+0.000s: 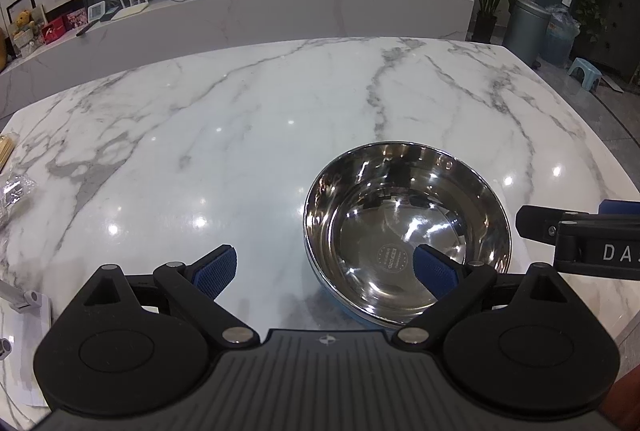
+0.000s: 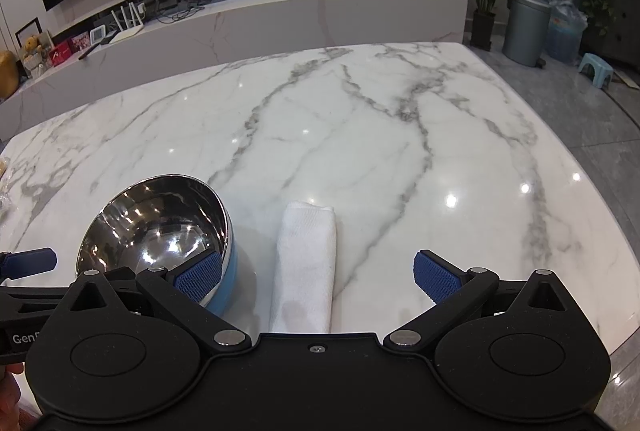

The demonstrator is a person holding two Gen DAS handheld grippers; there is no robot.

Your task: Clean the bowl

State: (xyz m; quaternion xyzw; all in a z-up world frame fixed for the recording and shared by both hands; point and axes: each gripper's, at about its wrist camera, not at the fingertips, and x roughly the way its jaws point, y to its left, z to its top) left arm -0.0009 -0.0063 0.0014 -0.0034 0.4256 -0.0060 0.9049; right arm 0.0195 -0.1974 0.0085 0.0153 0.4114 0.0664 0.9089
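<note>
A steel bowl (image 1: 404, 227) with a blue outer wall sits on the marble table (image 1: 240, 135); it also shows in the right wrist view (image 2: 160, 227). My left gripper (image 1: 326, 273) is open, its right finger in front of the bowl's near rim, its left finger over bare table. A folded white cloth (image 2: 306, 263) lies on the table just right of the bowl. My right gripper (image 2: 320, 277) is open and empty, with the cloth lying between its fingers. The right gripper's side shows at the right edge of the left wrist view (image 1: 580, 235).
The table's (image 2: 400, 135) right edge drops to a grey floor with a bin (image 2: 524, 27), a water bottle (image 2: 566, 27) and a small stool (image 2: 596, 69). A crinkled plastic wrapper (image 1: 14, 191) lies at the table's left edge. A low TV console (image 1: 280, 7) stands behind.
</note>
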